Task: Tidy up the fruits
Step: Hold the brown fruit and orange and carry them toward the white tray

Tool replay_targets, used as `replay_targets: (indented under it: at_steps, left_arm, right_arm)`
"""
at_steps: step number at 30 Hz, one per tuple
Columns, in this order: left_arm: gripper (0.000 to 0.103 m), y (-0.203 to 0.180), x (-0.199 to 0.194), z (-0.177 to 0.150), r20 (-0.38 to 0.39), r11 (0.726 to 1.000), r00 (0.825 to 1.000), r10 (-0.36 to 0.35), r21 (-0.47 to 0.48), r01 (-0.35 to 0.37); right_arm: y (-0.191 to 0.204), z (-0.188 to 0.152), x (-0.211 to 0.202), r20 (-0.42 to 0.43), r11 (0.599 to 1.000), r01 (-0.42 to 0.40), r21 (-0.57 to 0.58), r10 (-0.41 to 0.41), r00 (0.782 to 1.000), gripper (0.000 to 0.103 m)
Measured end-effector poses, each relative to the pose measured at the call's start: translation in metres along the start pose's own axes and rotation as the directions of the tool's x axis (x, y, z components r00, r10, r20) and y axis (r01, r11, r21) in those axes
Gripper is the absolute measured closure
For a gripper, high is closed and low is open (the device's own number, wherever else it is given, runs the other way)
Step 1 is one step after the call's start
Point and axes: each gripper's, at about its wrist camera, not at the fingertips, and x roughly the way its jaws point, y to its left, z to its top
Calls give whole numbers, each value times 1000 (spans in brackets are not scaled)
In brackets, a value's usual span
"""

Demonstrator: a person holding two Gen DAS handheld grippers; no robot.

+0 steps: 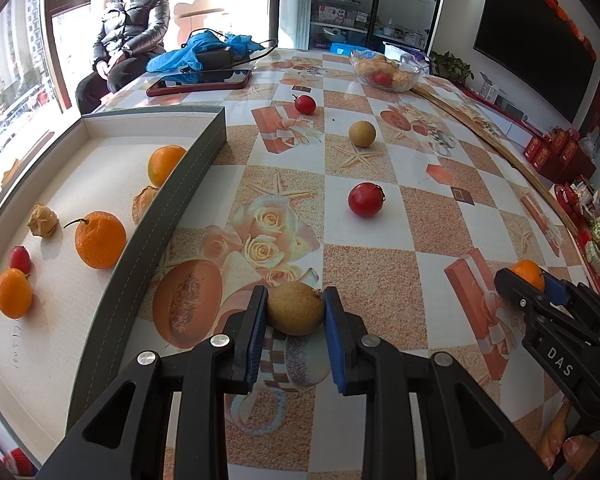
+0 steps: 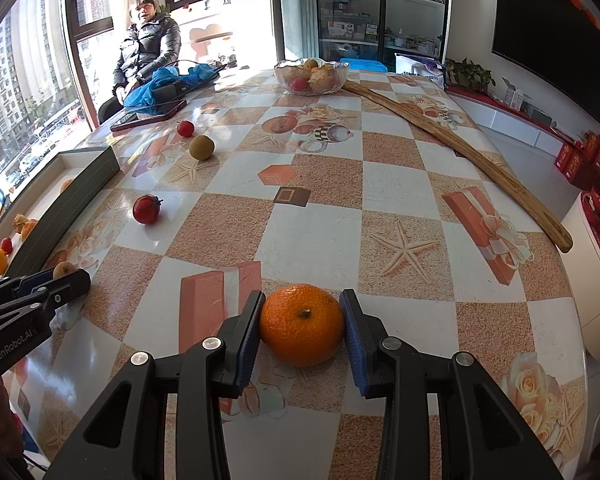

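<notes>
My left gripper point(image 1: 295, 309) is shut on a tan round fruit point(image 1: 295, 309) resting on the table beside the grey box point(image 1: 172, 216). My right gripper point(image 2: 302, 324) is shut on an orange mandarin point(image 2: 302, 324) on the table; it also shows in the left wrist view point(image 1: 529, 274). The box holds several oranges point(image 1: 100, 239), small red fruits point(image 1: 20, 259) and dried husked fruits point(image 1: 42, 221). Loose on the table are a red fruit point(image 1: 365, 199), a tan fruit point(image 1: 362, 133) and another red fruit point(image 1: 304, 104).
A glass bowl point(image 2: 311, 76) of fruit stands at the far side. A long wooden stick point(image 2: 460, 148) lies along the right. A phone point(image 1: 199, 81), blue plastic bag point(image 1: 204, 54) and a seated person point(image 1: 128, 24) are at the far left.
</notes>
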Motion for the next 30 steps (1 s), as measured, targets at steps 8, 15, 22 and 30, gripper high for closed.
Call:
replay_targets:
  at_steps: [8, 15, 22, 30]
  left_arm:
    - [73, 8, -2, -1, -8, 997, 997, -71, -36, 71]
    - [73, 14, -6, 0, -24, 992, 993, -112, -58, 111]
    - [73, 12, -9, -3, -32, 993, 993, -109, -47, 108]
    - [73, 9, -10, -5, -36, 995, 995, -91, -29, 90]
  right_arm:
    - [0, 0, 0, 0, 1000, -1, 1, 1, 1000, 64]
    - [-1, 0, 0, 0, 1000, 0, 0, 0, 1000, 64]
    - [-1, 0, 0, 1, 1000, -7, 7, 7, 1000, 64]
    - [1, -1, -1, 0, 1000, 10, -3, -10, 1000, 64]
